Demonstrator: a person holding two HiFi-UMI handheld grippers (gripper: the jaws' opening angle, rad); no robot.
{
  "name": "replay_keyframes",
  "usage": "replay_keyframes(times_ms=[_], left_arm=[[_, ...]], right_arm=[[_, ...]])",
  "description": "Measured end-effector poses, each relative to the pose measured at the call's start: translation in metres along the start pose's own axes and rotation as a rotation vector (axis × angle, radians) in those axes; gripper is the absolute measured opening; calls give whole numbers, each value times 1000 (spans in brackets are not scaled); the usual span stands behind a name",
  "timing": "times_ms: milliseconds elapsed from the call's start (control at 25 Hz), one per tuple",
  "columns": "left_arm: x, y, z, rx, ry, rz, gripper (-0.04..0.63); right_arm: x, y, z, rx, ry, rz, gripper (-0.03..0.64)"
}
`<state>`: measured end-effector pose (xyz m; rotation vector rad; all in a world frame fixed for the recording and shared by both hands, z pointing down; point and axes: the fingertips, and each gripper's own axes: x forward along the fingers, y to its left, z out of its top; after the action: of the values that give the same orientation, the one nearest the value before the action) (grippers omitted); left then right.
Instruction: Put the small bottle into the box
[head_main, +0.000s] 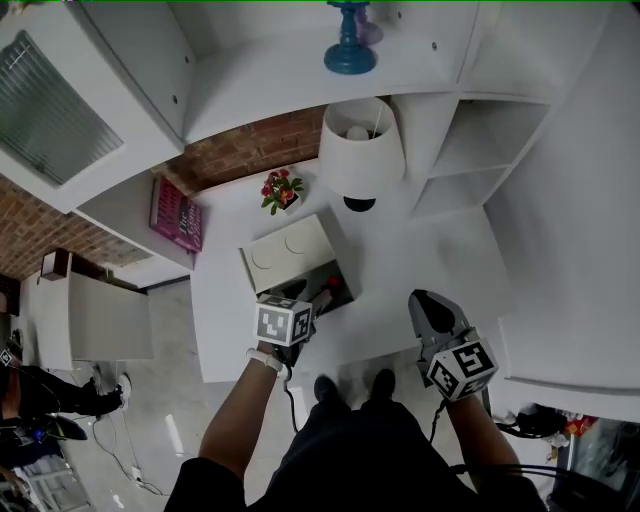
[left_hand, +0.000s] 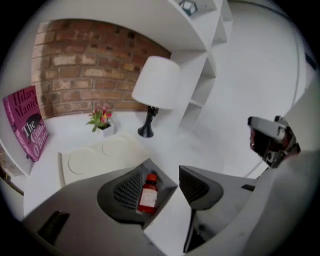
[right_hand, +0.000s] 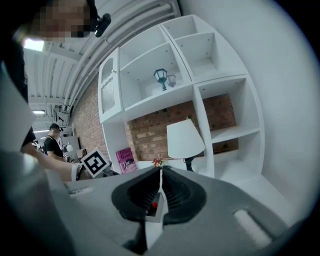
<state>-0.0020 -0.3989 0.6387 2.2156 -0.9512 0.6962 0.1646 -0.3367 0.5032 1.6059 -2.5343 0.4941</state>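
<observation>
A small red bottle (left_hand: 148, 192) with a white label and red cap shows between my left gripper's (left_hand: 167, 172) wide-apart jaws, close against the left finger (left_hand: 125, 190). In the head view the bottle (head_main: 331, 291) is at the front right corner of the cream box (head_main: 285, 255), whose top carries two round marks. The left gripper (head_main: 320, 292) is open over the bottle. My right gripper (head_main: 425, 305) hovers over the white desk (head_main: 420, 260) to the right, jaws shut with nothing between them; through their slit a bit of the bottle (right_hand: 154, 205) shows.
A white lamp (head_main: 360, 150) stands behind the box, a small flower pot (head_main: 282, 190) to its left, and a pink book (head_main: 176, 215) leans at the far left. White shelving (head_main: 480, 150) rises at the back right. The desk's front edge is just under both grippers.
</observation>
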Motion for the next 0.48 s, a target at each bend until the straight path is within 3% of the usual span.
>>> replay_keyframes(times_ms=[160, 480], left_arm=[[-53, -27, 37, 44, -217, -16, 227], [-155, -51, 94, 247, -549, 124, 224]], right_arm=[[-1, 19, 23, -32, -59, 29, 2], [-1, 51, 59, -123, -114, 72, 3]])
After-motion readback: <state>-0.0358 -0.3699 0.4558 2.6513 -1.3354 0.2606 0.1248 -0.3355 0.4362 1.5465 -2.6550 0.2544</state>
